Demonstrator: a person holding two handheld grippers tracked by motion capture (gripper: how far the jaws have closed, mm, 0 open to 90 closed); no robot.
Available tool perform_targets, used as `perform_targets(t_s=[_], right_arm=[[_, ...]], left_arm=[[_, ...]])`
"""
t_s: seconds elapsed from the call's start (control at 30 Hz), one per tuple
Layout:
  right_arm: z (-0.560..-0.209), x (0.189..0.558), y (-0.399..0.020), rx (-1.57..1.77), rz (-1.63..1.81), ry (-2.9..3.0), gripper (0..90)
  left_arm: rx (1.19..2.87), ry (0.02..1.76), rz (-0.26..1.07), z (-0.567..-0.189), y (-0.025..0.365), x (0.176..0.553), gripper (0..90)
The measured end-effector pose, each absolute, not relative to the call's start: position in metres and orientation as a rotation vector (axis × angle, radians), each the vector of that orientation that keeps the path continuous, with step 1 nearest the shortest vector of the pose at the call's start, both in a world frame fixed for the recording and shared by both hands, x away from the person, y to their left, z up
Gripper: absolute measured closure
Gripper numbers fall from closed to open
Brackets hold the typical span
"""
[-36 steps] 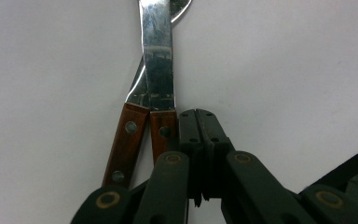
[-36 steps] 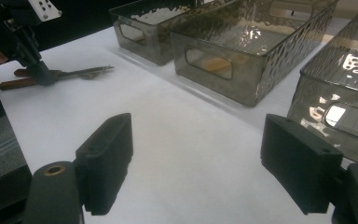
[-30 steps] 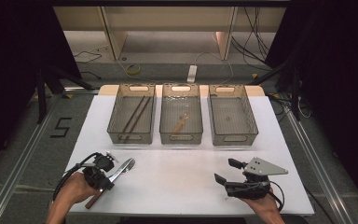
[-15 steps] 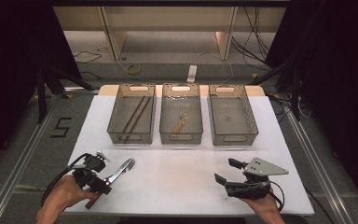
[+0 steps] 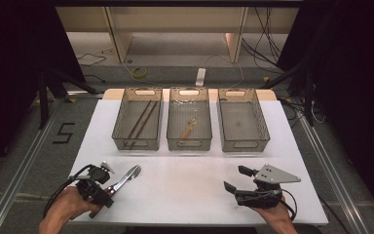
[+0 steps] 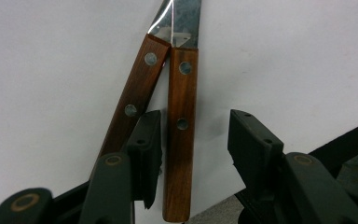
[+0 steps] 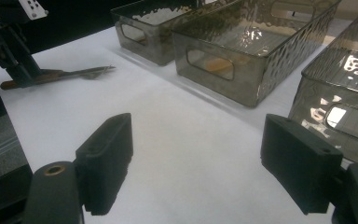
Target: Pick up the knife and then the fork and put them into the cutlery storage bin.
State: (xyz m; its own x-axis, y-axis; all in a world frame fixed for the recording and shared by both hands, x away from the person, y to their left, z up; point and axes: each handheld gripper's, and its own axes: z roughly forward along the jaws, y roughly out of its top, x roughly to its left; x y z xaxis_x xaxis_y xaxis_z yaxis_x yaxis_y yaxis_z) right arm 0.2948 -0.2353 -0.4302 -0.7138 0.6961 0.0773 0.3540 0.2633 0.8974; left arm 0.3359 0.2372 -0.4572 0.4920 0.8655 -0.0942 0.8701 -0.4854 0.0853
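Observation:
Two wooden-handled metal utensils (image 5: 126, 178) lie side by side on the white table at the front left, seen low from the side as the utensils (image 7: 70, 73) in the right gripper view. My left gripper (image 5: 106, 191) sits over their handle ends. In the left gripper view the right handle (image 6: 181, 93) lies between the jaws of my left gripper (image 6: 193, 126), and the left handle (image 6: 137, 88) runs outside the left jaw. The jaws have just been closing, but the right pad still stands off the handle. My right gripper (image 5: 236, 178) rests open at the front right, and the right gripper (image 7: 205, 140) has nothing between its fingers.
Three clear grey bins stand in a row at the back: the left bin (image 5: 121, 141) holds dark sticks, the middle bin (image 5: 189, 144) a wooden utensil, and the right bin (image 5: 258, 141) looks nearly bare. Cables and shelf legs lie on the floor beyond the table.
My left hand has shifted a little left along the front edge, while the utensils stay at about the same spot. The right gripper has not moved.

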Motion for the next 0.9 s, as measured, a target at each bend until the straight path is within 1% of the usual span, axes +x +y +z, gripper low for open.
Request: perform_targets(t_s=[0.2,0.4,0.67,0.9], right_arm=[[-0.4300,0.2945,-0.2353,0.960,1.433,2.207,25.9],[-0.4300,0.2945,-0.2352,0.959,1.430,2.208,25.9],[-0.4301,0.2947,-0.2351,0.958,1.432,2.207,25.9],[-0.4301,0.2947,-0.2351,0.960,1.433,2.207,25.9]], left_arm=[[2.610,1.531,-0.051,-0.4610,0.2408,0.3364,63.7],[2.631,1.511,-0.012,-0.4611,0.2407,0.3362,71.5],[2.661,1.476,0.024,-0.4614,0.2378,0.3342,74.1],[2.652,1.448,0.018,-0.4603,0.2389,0.3334,75.4]])
